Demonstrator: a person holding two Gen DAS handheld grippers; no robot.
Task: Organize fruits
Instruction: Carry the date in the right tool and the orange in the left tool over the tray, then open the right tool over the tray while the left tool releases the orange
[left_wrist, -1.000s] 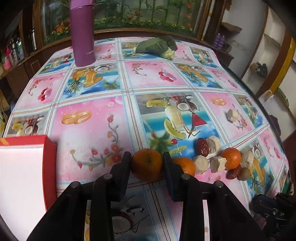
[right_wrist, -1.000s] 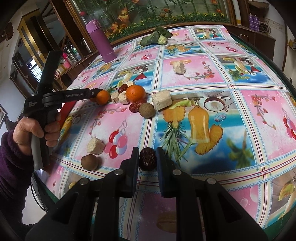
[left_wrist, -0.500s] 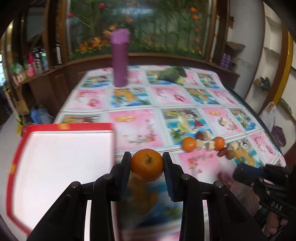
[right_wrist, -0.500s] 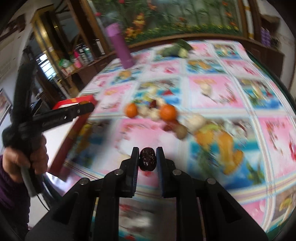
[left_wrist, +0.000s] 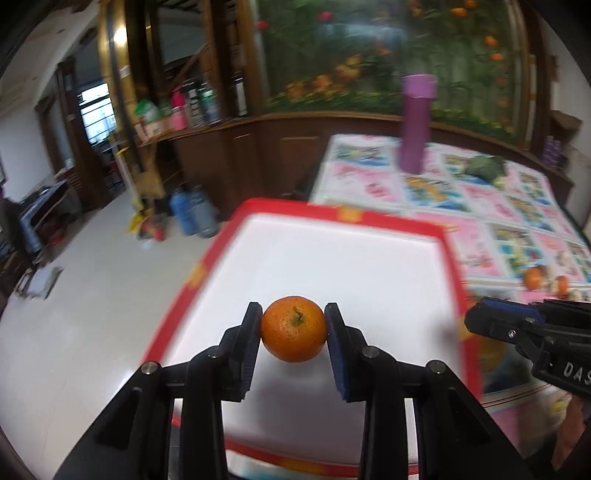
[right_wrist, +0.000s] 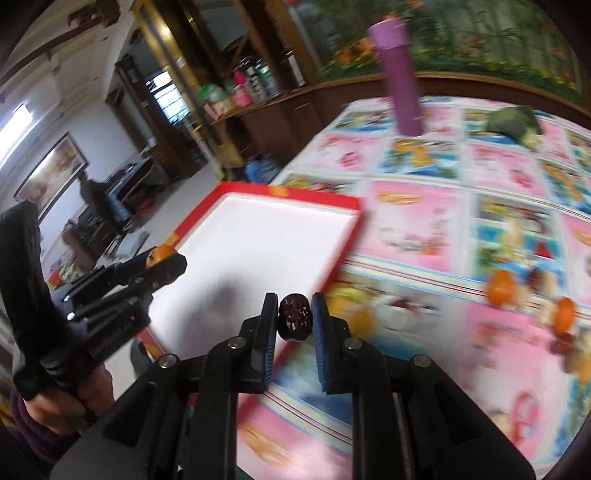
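Hand (right_wrist: 55, 402) at far left grips my left tool (left_wrist: 293, 328); tool clamps tangerine (left_wrist: 293, 328) above white floor of red-rimmed tray (left_wrist: 448, 236). Right tool (right_wrist: 294, 321) pinches dark wrinkled date (right_wrist: 294, 321) over tray's right rim. Further right, on patterned tabletop (right_wrist: 424, 206): purple flask (right_wrist: 400, 74) upright at back, green leafy bundle (right_wrist: 515, 123) beside it, blurred cluster of loose fruits (right_wrist: 502, 291) near edge.
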